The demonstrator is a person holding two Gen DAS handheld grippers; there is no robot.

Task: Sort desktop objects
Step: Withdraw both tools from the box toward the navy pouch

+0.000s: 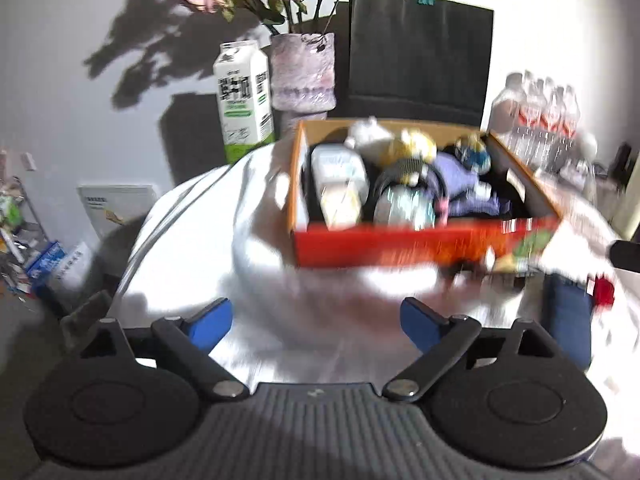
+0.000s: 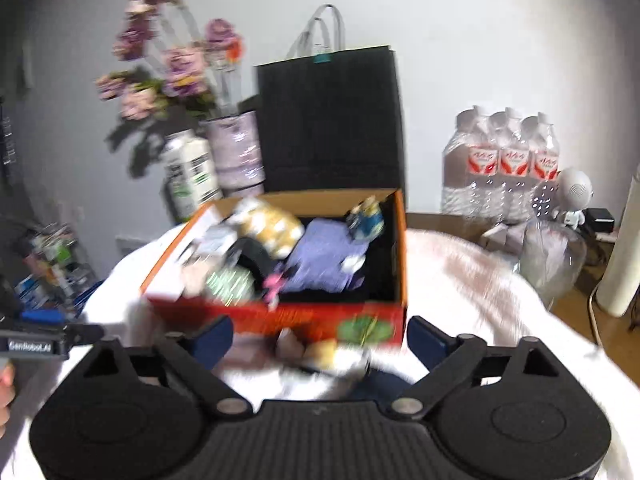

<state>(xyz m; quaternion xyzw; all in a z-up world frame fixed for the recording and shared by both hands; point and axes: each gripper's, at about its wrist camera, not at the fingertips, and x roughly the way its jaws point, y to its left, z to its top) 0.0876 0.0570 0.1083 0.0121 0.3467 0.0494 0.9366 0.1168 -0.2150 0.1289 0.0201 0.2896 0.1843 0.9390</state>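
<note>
One rectangular orange cardboard box (image 1: 420, 248), rumpled white cloth (image 1: 192, 248)

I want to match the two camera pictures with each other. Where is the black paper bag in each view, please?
Left wrist view: the black paper bag stands at upper centre-right, behind the red box, right of the vase.
Right wrist view: the bag stands at upper centre, behind the same box, right of the vase.
Shared landmark: the pack of water bottles, to the right of the bag in both.
</note>
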